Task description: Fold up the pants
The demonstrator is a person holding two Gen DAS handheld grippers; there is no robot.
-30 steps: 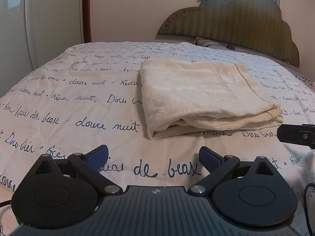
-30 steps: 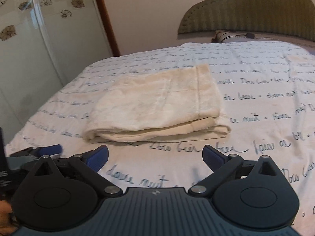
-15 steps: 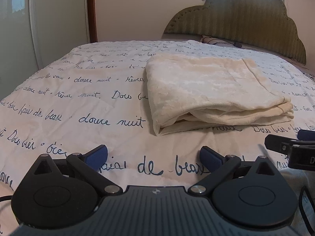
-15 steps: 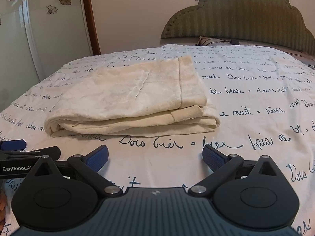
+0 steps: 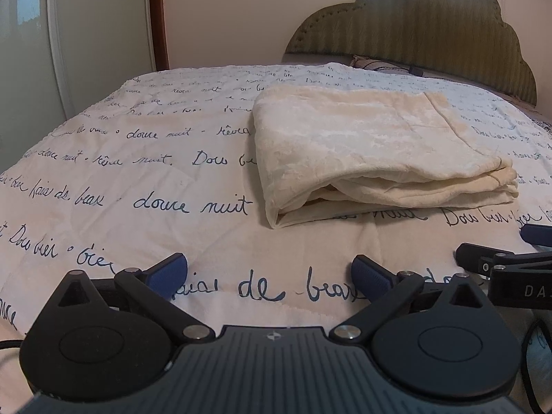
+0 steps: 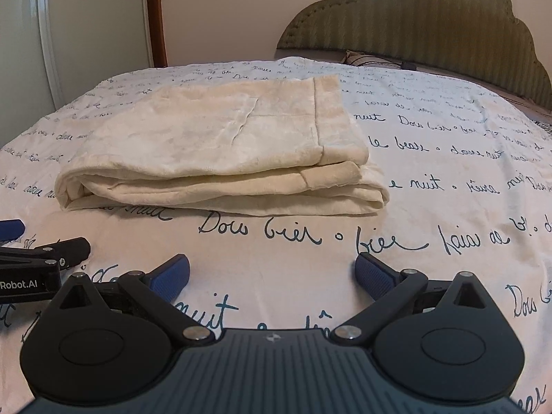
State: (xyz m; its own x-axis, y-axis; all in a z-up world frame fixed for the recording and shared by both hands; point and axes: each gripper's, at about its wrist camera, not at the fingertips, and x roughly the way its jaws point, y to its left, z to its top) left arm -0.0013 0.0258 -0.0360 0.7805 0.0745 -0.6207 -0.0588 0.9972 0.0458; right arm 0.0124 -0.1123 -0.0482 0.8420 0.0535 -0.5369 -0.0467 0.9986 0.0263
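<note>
The cream pants (image 5: pixel 372 151) lie folded in a flat rectangular stack on the bed, right of centre in the left wrist view and left of centre in the right wrist view (image 6: pixel 220 151). My left gripper (image 5: pixel 269 272) is open and empty, low over the bedspread, short of the stack. My right gripper (image 6: pixel 272 274) is open and empty, also short of the stack. Each gripper shows at the edge of the other's view: the right one (image 5: pixel 500 262) and the left one (image 6: pixel 41 258).
The bed has a white bedspread (image 5: pixel 138 172) printed with blue script. A green padded headboard (image 5: pixel 414 34) and a pillow (image 6: pixel 365 57) stand at the far end. A white wardrobe (image 6: pixel 69 34) stands to the left of the bed.
Both grippers have lowered and levelled, and the pants now look closer in both views. The right gripper swung left so the stack sits more centred. The pants have not moved.
</note>
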